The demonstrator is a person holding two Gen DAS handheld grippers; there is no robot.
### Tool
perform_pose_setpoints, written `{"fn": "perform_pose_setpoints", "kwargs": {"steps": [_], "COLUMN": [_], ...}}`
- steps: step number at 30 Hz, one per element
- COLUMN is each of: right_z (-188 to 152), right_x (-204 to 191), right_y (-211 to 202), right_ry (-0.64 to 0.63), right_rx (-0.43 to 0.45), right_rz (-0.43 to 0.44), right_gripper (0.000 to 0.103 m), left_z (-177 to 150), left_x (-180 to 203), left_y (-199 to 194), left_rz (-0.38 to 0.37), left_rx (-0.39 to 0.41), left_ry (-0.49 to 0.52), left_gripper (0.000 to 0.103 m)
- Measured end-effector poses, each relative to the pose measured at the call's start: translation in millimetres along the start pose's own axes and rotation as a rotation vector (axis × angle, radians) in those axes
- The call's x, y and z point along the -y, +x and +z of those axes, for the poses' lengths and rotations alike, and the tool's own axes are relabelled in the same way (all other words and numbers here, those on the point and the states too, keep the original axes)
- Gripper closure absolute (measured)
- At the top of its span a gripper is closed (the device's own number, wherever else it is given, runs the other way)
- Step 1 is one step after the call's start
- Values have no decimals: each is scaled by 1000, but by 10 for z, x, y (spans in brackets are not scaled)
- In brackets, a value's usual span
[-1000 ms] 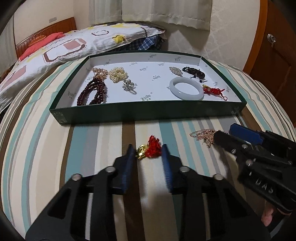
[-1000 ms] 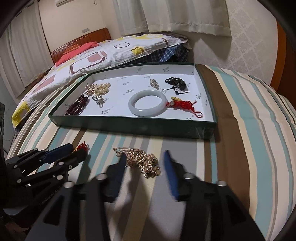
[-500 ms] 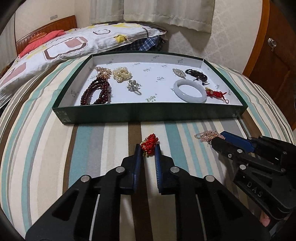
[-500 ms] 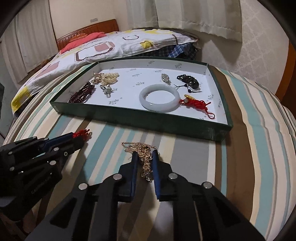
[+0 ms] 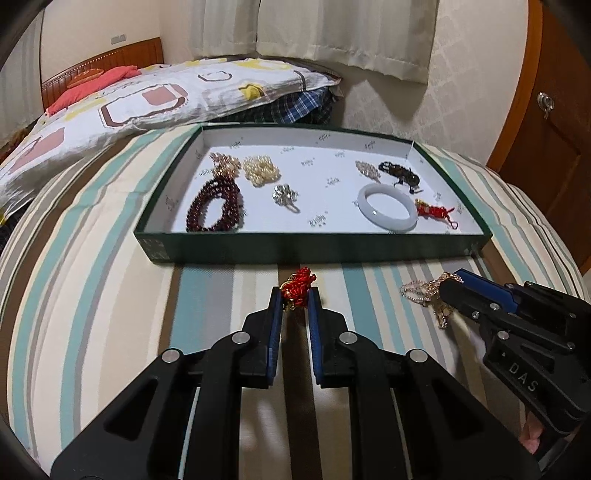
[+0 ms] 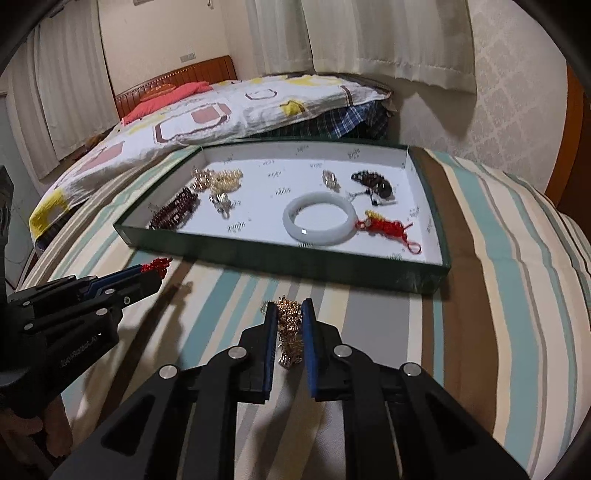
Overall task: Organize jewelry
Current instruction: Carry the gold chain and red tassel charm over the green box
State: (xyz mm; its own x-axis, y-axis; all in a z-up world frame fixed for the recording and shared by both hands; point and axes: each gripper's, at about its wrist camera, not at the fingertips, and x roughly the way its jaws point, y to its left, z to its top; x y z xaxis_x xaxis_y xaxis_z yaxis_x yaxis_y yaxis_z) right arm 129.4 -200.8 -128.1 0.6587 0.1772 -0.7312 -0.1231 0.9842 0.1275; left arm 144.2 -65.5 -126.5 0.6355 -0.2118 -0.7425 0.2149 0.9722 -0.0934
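Observation:
My left gripper (image 5: 294,297) is shut on a red knotted charm (image 5: 298,287) with a gold piece, held above the striped bedcover in front of the green tray (image 5: 310,251). My right gripper (image 6: 289,319) is shut on a gold chain necklace (image 6: 290,332), which hangs between the pads; it also shows in the left wrist view (image 5: 428,291). The tray's white floor holds dark red beads (image 5: 216,203), a pearl cluster (image 5: 260,170), a silver brooch (image 5: 284,195), a white jade bangle (image 5: 388,207), a red tassel charm (image 5: 434,212) and a dark bead bracelet (image 5: 400,173).
The tray lies on a striped bedcover (image 5: 92,258). A patterned quilt (image 5: 122,110) is heaped behind it to the left. A curtain (image 5: 343,33) and a wooden cabinet (image 5: 546,122) stand at the back and right.
Both grippers have closed, the left on the red charm and the right on the gold chain. Both have since lifted their pieces off the bedcover.

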Motion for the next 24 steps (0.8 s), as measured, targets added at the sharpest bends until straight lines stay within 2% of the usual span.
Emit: {"fn": "perform_pose_setpoints", "kwargs": {"steps": [14, 24], "right_z": [343, 727], "right_x": [-49, -128], "right_y": [-415, -524], "right_ry": [-5, -34], "right_rx": [148, 248], "right_rz": [9, 13], "right_gripper": [89, 89], "left_z": [275, 649], "left_x": [-6, 60], "left_y": [-447, -563], "left_rz": [6, 2], "left_rx": [134, 228], "left_ry": [0, 16], "left_gripper": [89, 89]}}
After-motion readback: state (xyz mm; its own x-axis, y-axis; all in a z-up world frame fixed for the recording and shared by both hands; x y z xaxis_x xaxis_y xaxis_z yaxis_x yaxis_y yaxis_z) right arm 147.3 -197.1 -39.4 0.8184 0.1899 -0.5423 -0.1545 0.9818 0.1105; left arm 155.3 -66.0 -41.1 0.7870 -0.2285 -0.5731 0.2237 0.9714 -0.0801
